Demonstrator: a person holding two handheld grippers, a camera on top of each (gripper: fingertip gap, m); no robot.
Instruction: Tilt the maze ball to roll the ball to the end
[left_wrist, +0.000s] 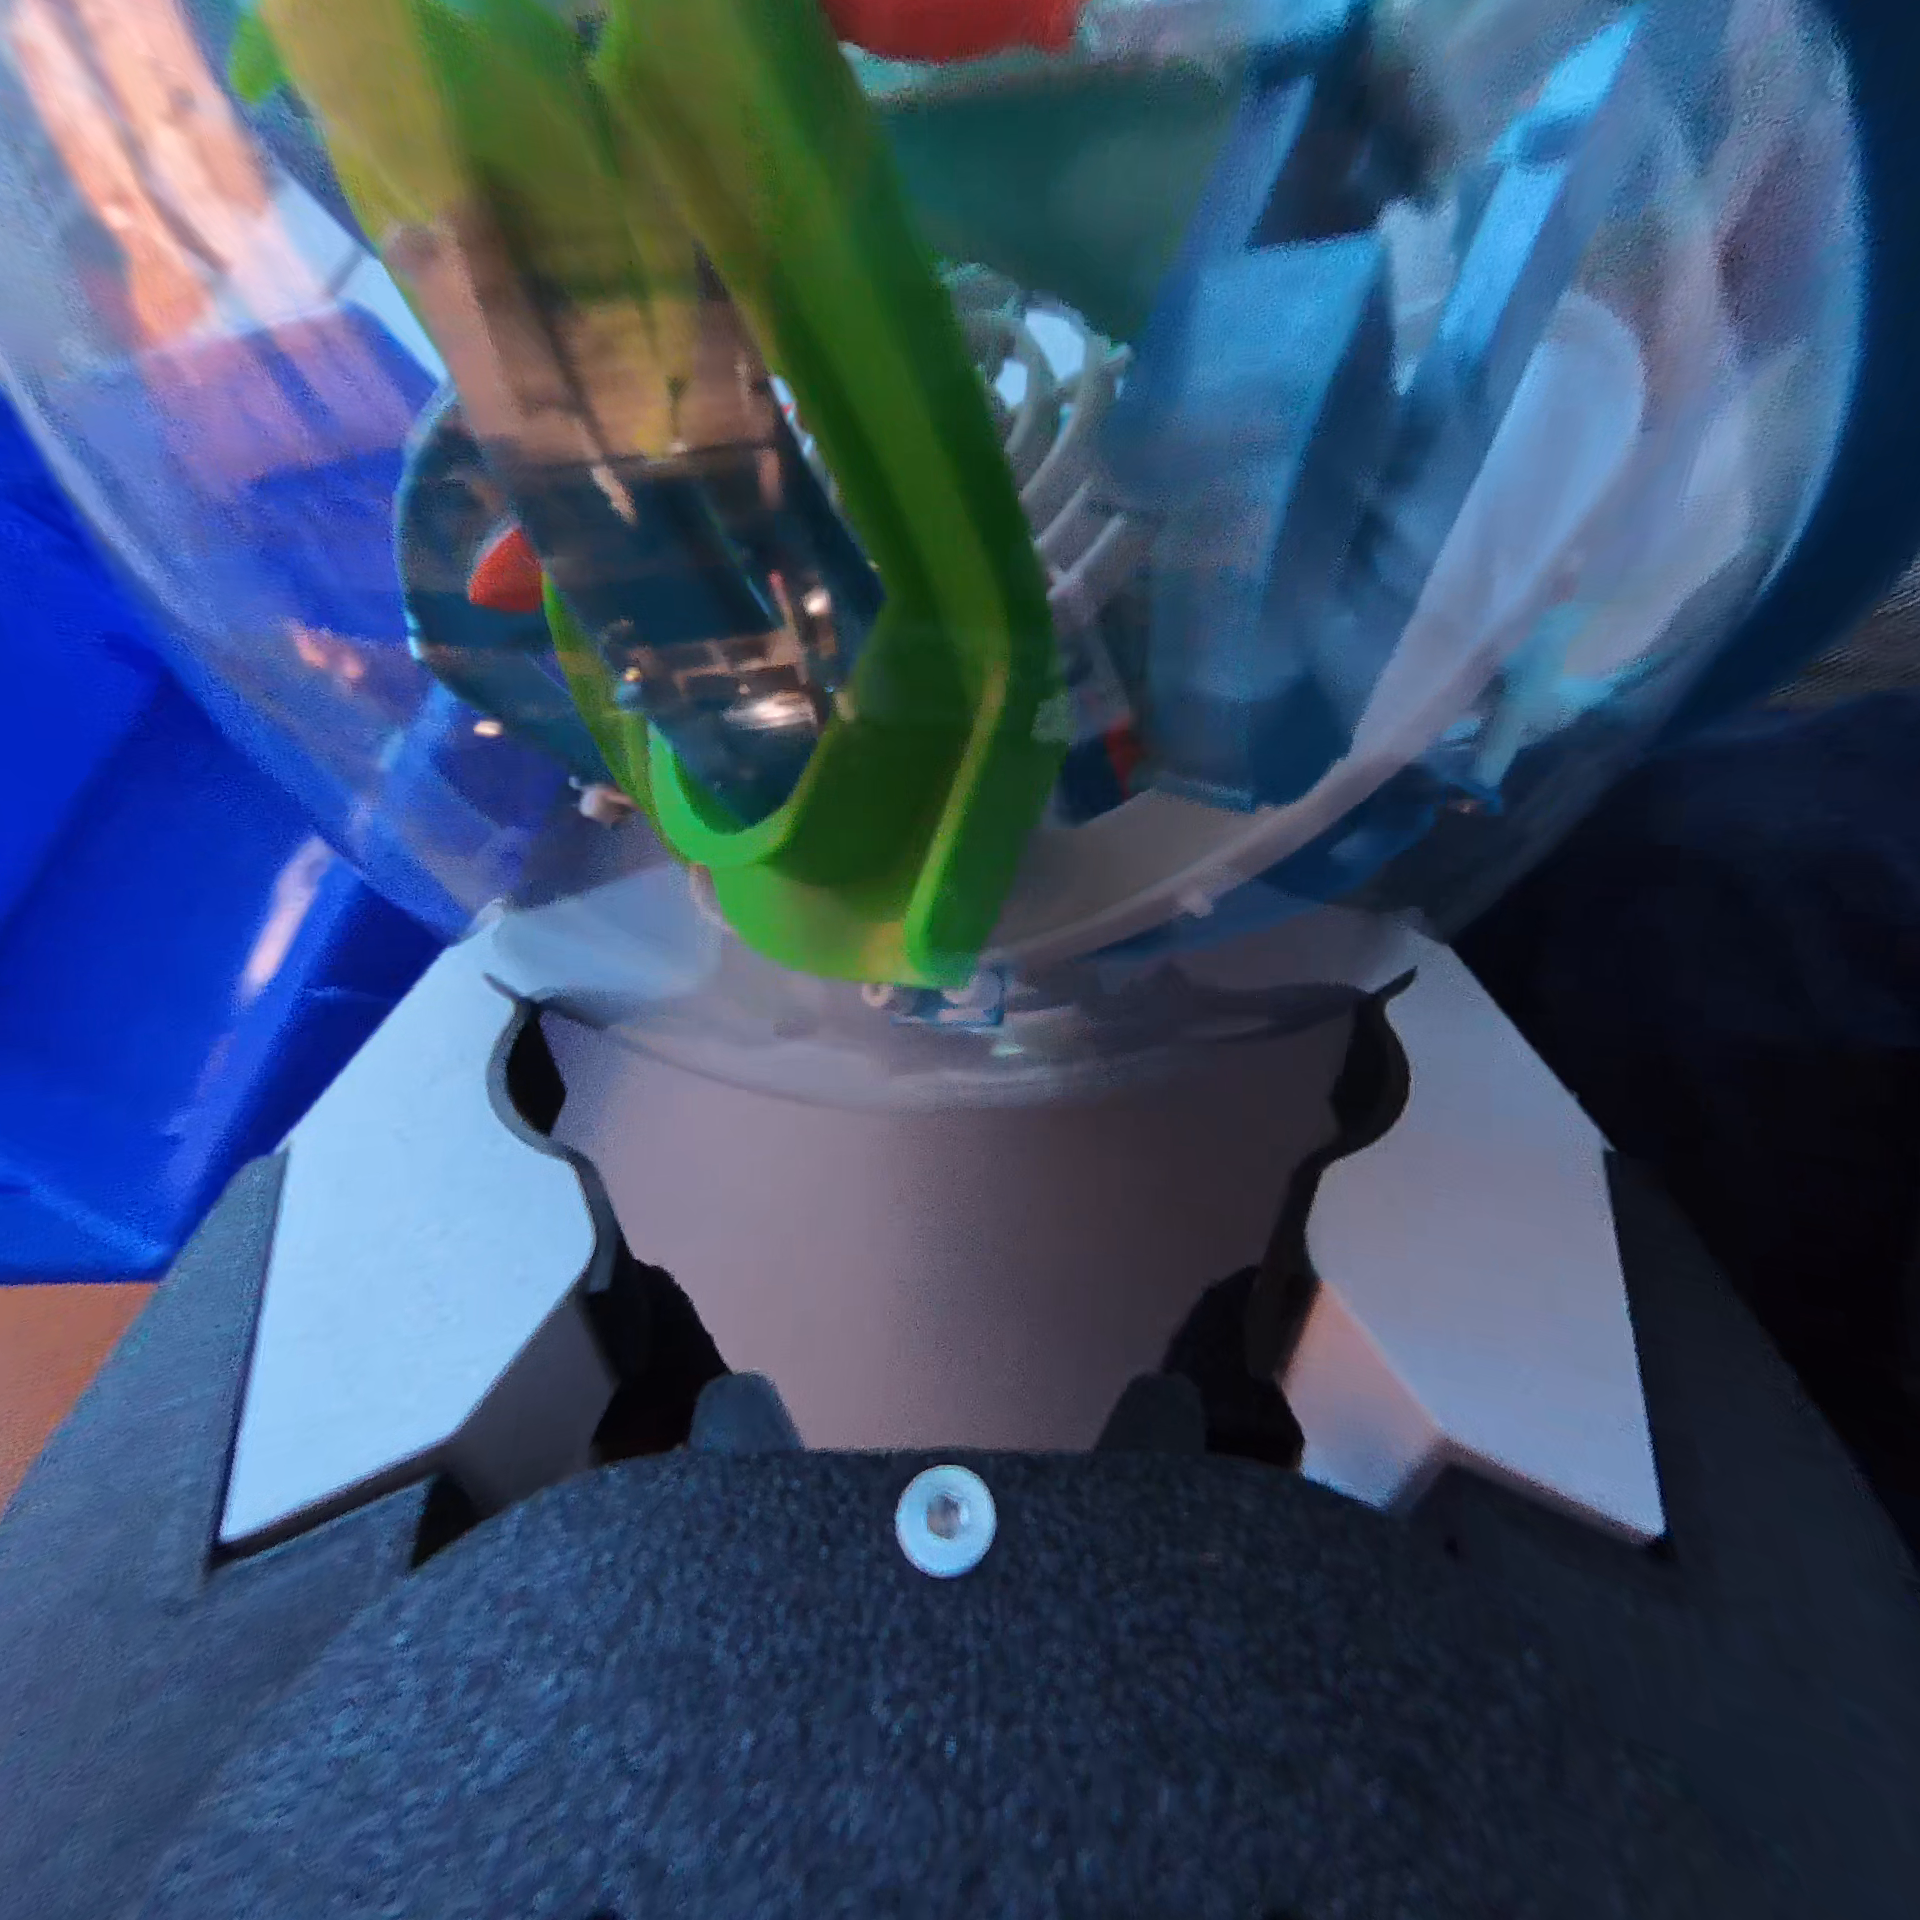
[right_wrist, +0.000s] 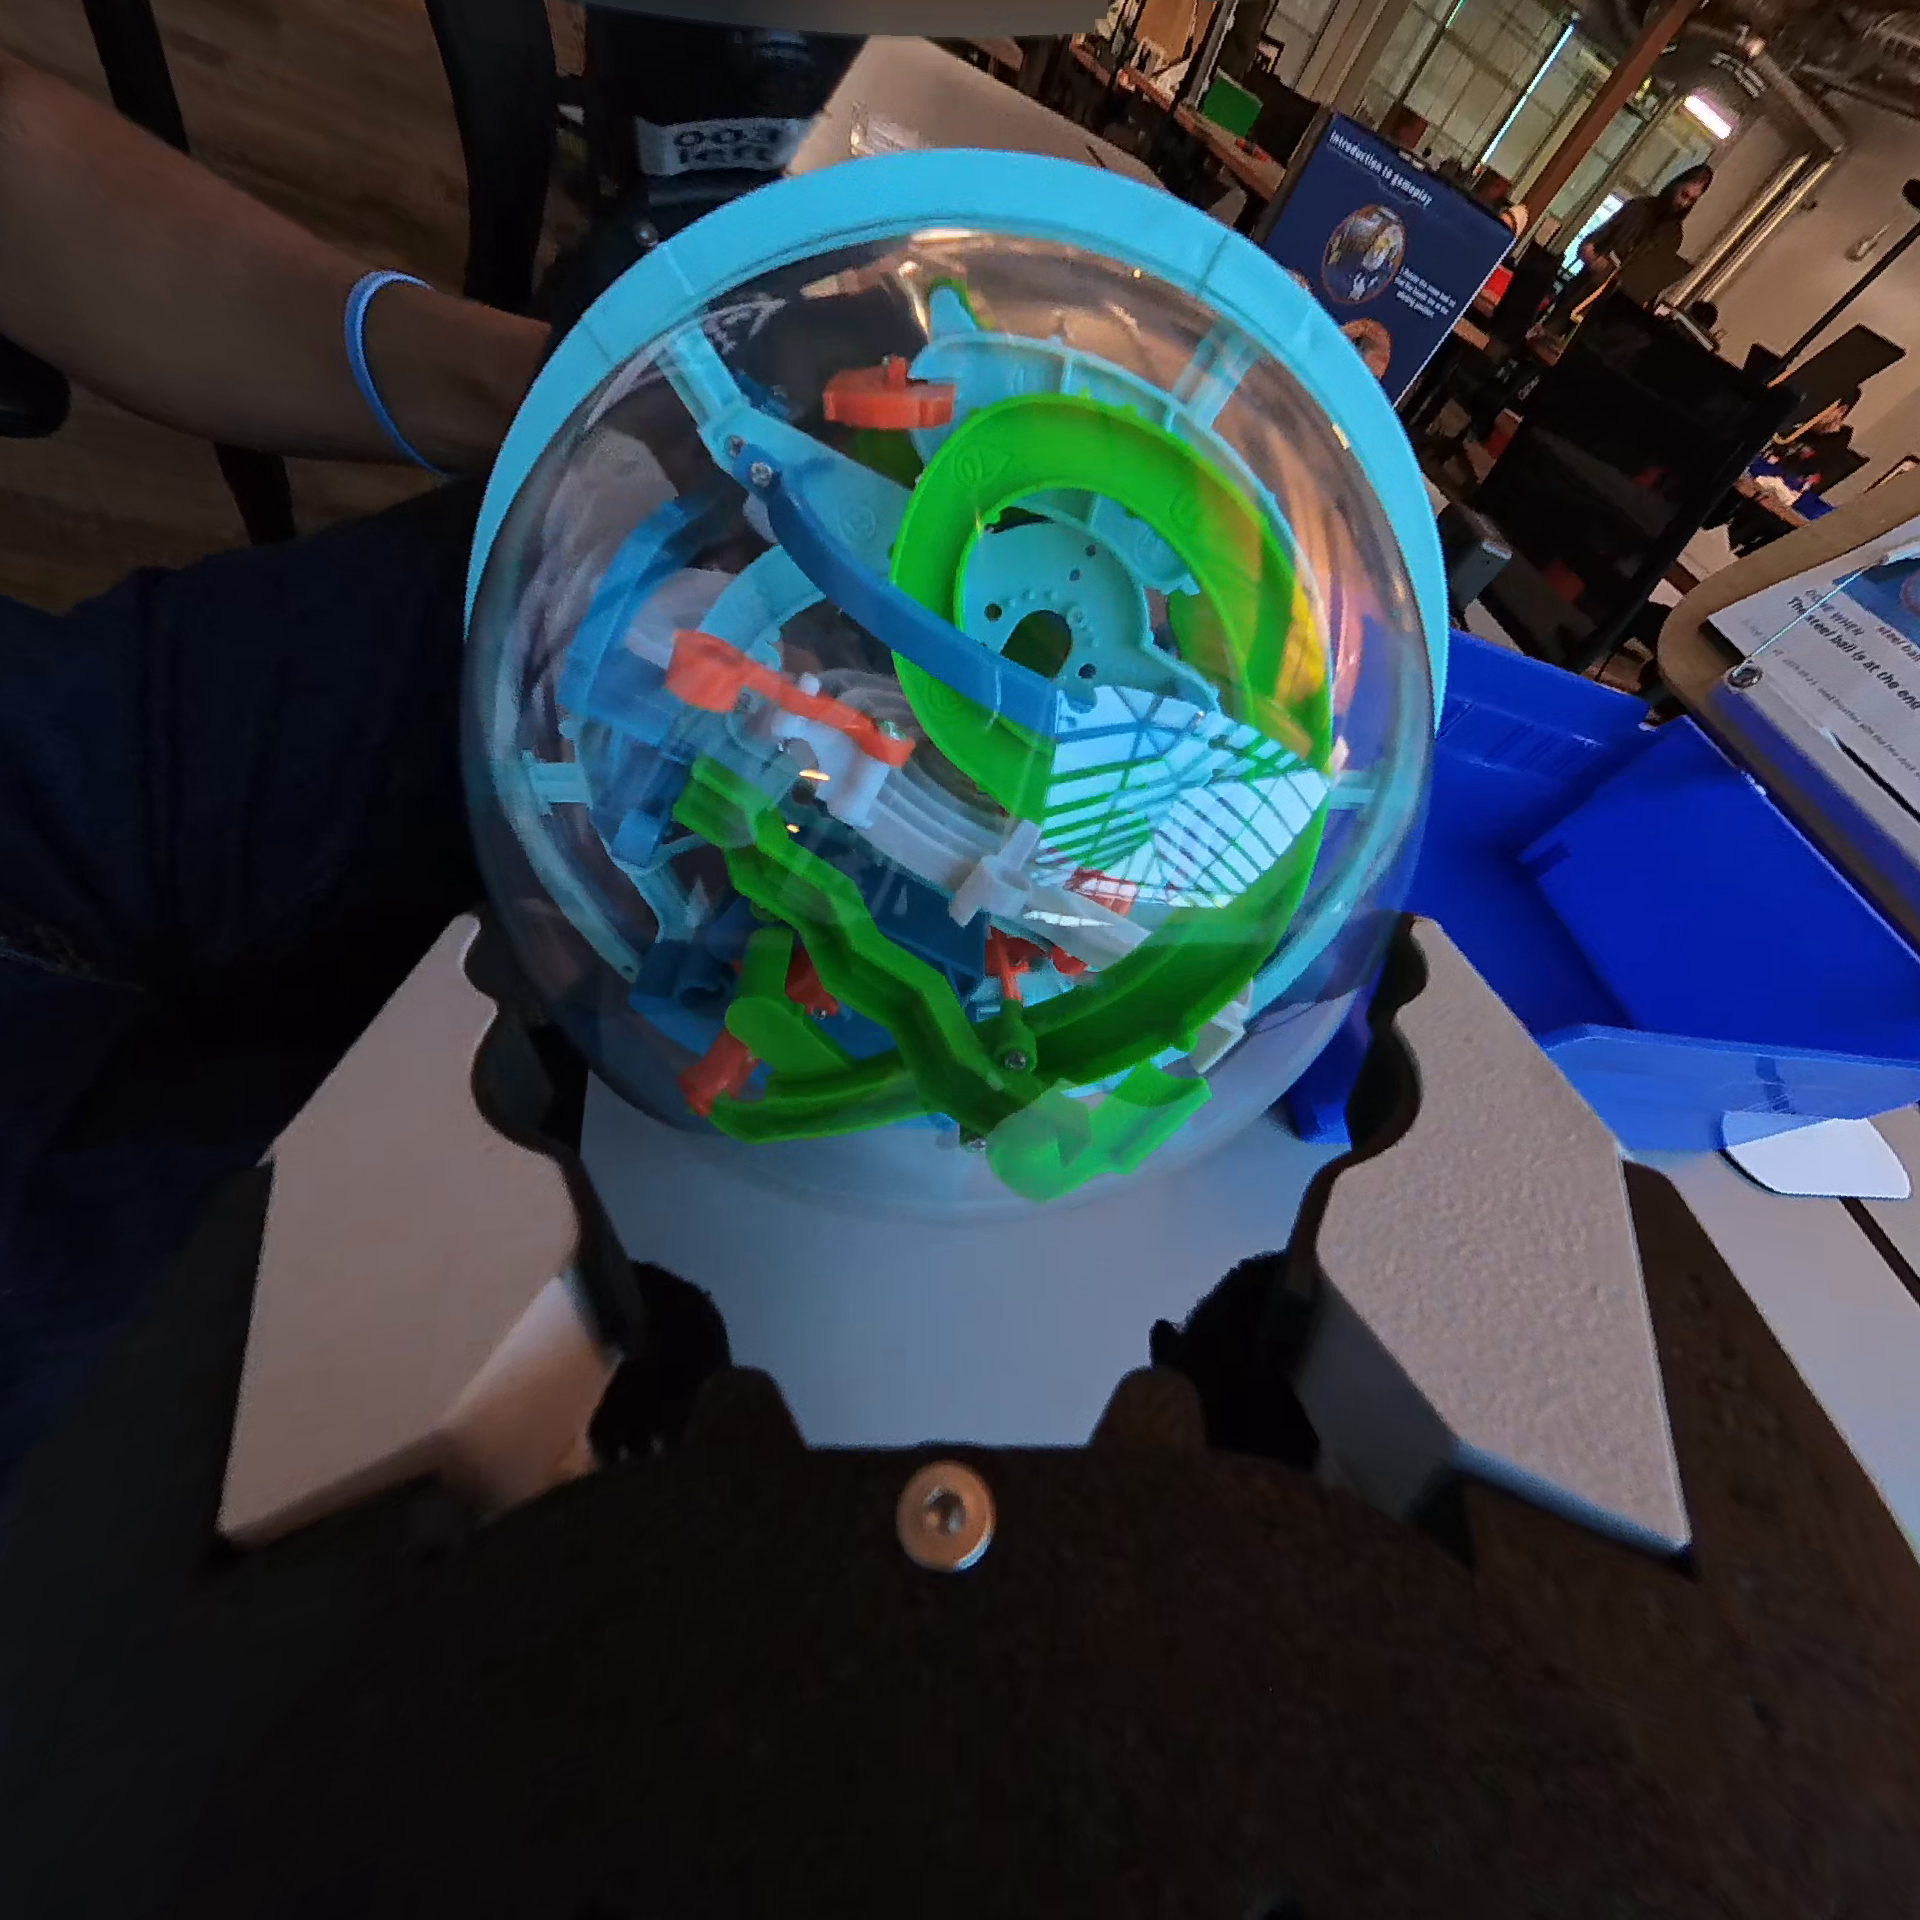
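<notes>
The left gripper (left_wrist: 951, 1023) has its two fingers spread wide, the clear shell of the maze ball (left_wrist: 1039, 468) pressed up between them at twelve o'clock and filling the upper half of its view; whether the fingers (left_wrist: 416, 1143) truly pinch the shell or only cradle it I cannot tell. A green track (left_wrist: 914, 623) loops down inside the sphere toward the jaws; past the shell at nine o'clock sits a blue bin (left_wrist: 156, 831), blurred.

The right gripper (right_wrist: 940, 1049) is likewise spread, its fingers (right_wrist: 1496, 1195) flanking the lower part of the maze ball (right_wrist: 935, 675) at five and seven o'clock; contact is not clear. Inside are green, blue, white and orange tracks, with a pale blue ring (right_wrist: 1351, 343) round the sphere; the small rolling ball cannot be picked out. At three o'clock lies a blue bin (right_wrist: 1683, 914); at ten o'clock a forearm with a blue wristband (right_wrist: 374, 364).
</notes>
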